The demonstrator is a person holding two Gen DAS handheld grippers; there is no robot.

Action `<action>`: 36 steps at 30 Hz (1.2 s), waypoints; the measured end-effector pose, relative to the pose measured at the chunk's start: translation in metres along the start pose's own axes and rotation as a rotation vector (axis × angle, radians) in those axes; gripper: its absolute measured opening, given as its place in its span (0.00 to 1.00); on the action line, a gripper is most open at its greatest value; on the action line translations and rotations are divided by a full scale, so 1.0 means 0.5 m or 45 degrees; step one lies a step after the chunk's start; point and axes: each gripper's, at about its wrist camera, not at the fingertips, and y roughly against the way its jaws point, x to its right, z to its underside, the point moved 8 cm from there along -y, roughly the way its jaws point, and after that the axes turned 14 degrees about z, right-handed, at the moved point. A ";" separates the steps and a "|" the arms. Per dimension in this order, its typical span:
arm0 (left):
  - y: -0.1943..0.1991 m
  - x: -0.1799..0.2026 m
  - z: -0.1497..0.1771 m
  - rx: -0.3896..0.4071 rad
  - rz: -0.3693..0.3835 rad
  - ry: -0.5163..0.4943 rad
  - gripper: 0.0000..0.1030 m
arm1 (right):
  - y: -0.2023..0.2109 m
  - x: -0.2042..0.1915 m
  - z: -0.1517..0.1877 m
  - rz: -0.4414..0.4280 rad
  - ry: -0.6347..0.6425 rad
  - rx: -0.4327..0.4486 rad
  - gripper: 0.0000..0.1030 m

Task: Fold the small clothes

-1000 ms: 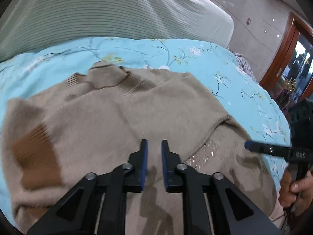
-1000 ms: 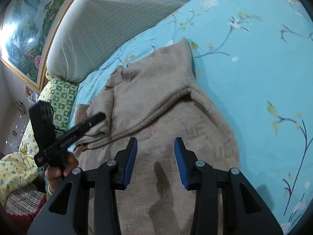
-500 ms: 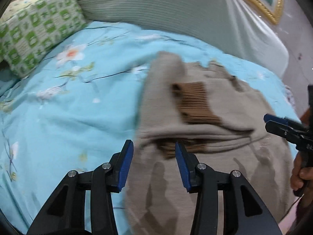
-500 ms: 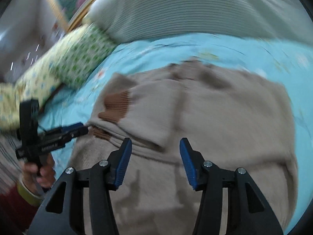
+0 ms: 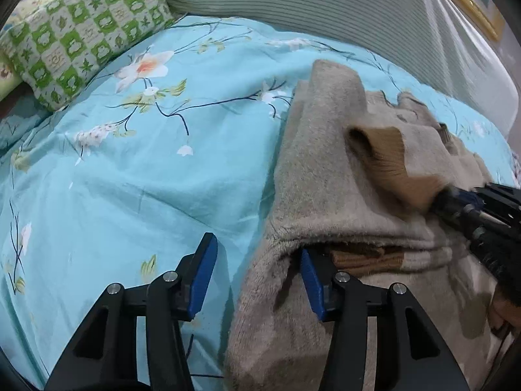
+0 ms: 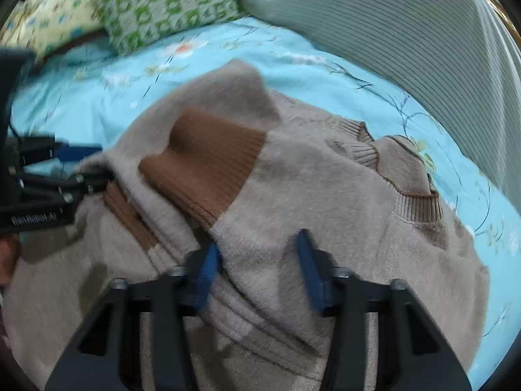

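Between the right claw fingers, sweater sleeve fold.

Right gripper jaws apart, closing over folded beige sweater; brown ribbed cuff ahead. Left gripper at sweater's left edge, blue floral bedsheet beneath.

We see the sweater lying on the bedspread, one sleeve folded across its body. Behind it lies a bolster, with a pillow at the bolster's left end.
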 end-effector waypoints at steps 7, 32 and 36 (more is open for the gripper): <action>0.006 -0.016 0.004 0.038 0.013 0.098 0.52 | 0.092 0.285 0.090 -0.063 -0.912 0.110 0.06; 0.005 -0.015 0.008 0.036 0.022 0.125 0.54 | 0.105 0.315 0.247 0.252 -0.511 -0.130 0.61; 0.004 -0.017 0.007 0.039 0.020 0.131 0.54 | 0.147 0.305 0.250 0.173 -0.545 -0.063 0.61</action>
